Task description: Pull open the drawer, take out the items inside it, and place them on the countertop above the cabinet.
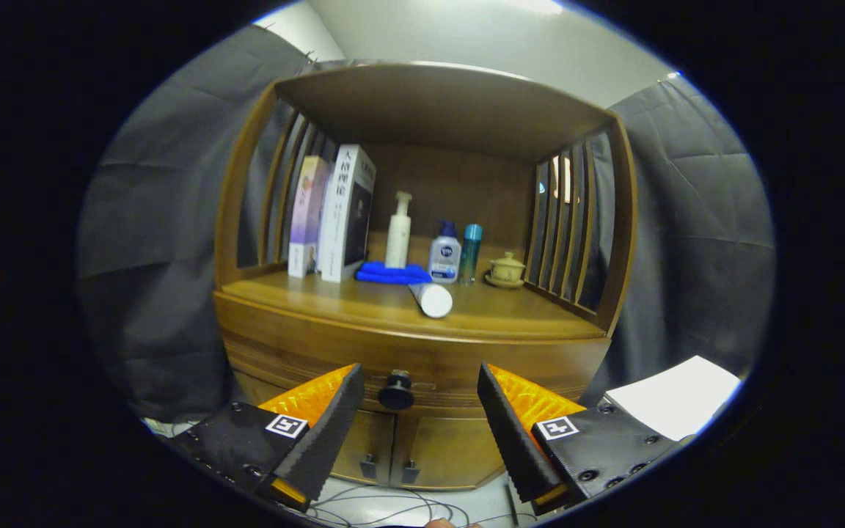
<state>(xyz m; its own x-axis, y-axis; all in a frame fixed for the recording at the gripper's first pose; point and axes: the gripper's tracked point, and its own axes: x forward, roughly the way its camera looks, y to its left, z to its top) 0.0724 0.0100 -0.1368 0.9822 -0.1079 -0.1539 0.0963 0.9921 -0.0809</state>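
Note:
A wooden cabinet (290, 345) stands ahead, its drawer closed, with a round dark knob (396, 393) on the drawer front. My gripper (419, 381) is open; the knob sits between the two fingertips and a short way beyond them, nearer the left finger. The countertop (510, 312) above the drawer holds a white tube (432, 299) lying on its side near the front. The drawer's contents are hidden.
On the countertop stand two books (334, 216), a white pump bottle (398, 231), a blue cloth (392, 274), a clear bottle with a blue cap (445, 253), a teal bottle (470, 253) and a small lidded cup (507, 270). Two lower doors (400, 447) sit under the drawer. Cables (393, 506) lie on the floor.

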